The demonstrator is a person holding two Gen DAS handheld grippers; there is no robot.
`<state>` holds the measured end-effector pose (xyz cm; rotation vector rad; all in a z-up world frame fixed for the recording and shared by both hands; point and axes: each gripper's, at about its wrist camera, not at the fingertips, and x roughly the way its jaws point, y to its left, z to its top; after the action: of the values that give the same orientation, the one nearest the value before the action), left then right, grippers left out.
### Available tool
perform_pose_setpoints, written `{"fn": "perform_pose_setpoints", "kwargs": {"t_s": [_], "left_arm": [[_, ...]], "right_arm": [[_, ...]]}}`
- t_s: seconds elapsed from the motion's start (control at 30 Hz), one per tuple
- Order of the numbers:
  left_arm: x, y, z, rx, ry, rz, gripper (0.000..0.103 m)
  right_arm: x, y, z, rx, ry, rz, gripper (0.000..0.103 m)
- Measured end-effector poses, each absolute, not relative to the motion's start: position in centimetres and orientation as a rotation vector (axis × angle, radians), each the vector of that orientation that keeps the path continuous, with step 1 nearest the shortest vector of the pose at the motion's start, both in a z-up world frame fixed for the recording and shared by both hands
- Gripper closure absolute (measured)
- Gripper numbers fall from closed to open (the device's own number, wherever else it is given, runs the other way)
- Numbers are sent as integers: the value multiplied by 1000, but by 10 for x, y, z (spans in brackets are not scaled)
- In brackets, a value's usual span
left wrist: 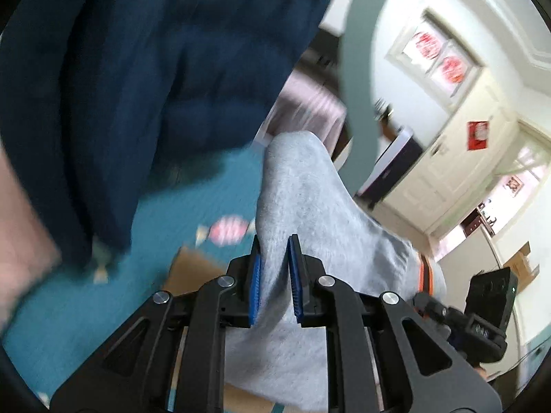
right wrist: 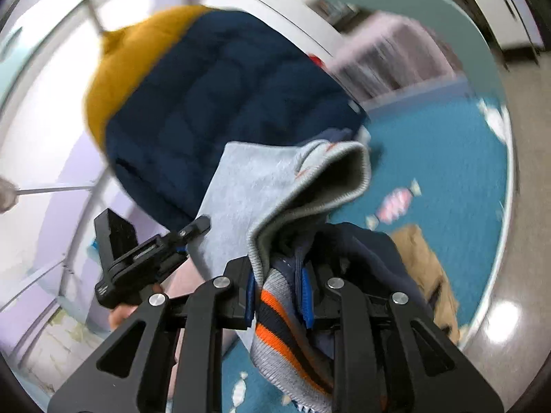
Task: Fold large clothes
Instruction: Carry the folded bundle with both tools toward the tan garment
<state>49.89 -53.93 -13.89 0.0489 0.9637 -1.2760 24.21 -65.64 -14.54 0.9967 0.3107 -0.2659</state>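
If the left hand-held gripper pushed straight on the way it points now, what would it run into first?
The grey garment itself: the left hand-held gripper is shut on it, and the cloth rises in a hump right ahead. Beyond that, probably the teal cloth with candy print, though blur makes depth unclear.

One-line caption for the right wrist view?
Right gripper clamps the striped hem of a grey sweater, lifted over a teal candy-print cloth, navy quilted jacket behind.

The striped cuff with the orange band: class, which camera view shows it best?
The right wrist view: the striped cuff sits large and sharp, clamped in the right gripper. The left wrist view shows only a sliver of it at the grey garment's far edge.
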Motion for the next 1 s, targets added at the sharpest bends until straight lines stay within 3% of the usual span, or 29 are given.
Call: {"fn": "perform_pose_setpoints", "kwargs": {"t_s": [0.2, 0.43, 0.63, 0.7, 1.0], "left_arm": [[502, -530, -248, 136, 1169, -1195, 87], [490, -526, -267, 138, 1187, -1218, 86], [481, -510, -259, 65, 1175, -1241, 51], [481, -500, -262, 41, 1205, -1239, 33], [461, -501, -305, -20, 1377, -1278, 33]], "right_arm": [[233, -639, -201, 1040, 455, -289, 84], [204, -616, -231, 1079, 462, -321, 84], [170, -632, -286, 1164, 483, -420, 85], [162, -640, -303, 1161, 500, -451, 85], [145, -655, -340, 1198, 518, -466, 85]]}}
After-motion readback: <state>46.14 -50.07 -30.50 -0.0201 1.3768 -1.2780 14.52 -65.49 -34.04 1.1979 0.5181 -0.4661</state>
